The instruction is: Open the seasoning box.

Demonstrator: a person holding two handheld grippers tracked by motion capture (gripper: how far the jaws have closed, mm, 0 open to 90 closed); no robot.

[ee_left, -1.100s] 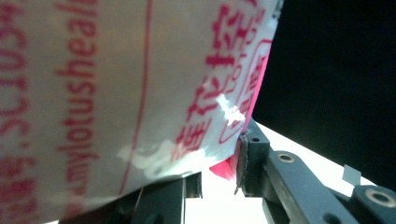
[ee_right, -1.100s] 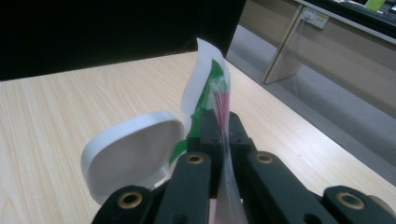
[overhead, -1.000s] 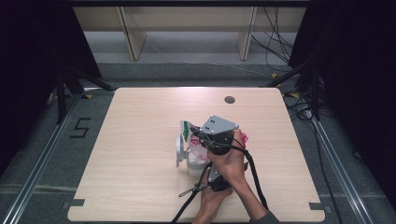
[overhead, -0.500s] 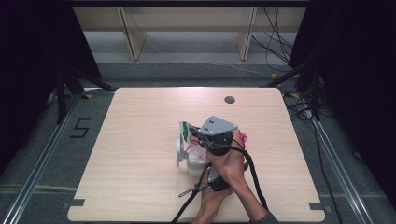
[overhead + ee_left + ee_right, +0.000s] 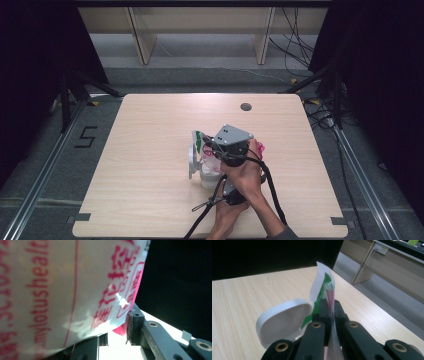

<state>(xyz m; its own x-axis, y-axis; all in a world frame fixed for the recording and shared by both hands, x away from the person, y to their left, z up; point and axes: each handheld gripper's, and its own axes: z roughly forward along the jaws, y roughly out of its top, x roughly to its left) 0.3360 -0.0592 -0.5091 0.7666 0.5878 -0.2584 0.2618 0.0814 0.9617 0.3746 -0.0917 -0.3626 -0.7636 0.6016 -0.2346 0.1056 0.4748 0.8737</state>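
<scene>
Both hands [image 5: 245, 180] crowding together near the table's front middle, right gripper [image 5: 329, 305] pinching tight on a packet [image 5: 325, 287], left gripper [image 5: 117, 327] clamping the packet too.

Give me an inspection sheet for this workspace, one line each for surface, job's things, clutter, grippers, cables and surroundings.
Surface: light wooden table, with a small dark round hole near the far edge.
Job's things: white container with its hinged lid open; plastic packet printed in red, green at one edge, held above it.
Clutter: nothing seen.
Grippers: right gripper shut on the packet's edge; left gripper has the packet between its jaws, closure unclear. Both hands close together.
Cables: black gripper cables trail to the near edge; more on the floor at far right.
Surroundings: grey floor, dark curtains, wooden bench legs, a "5" marked on the floor.
</scene>
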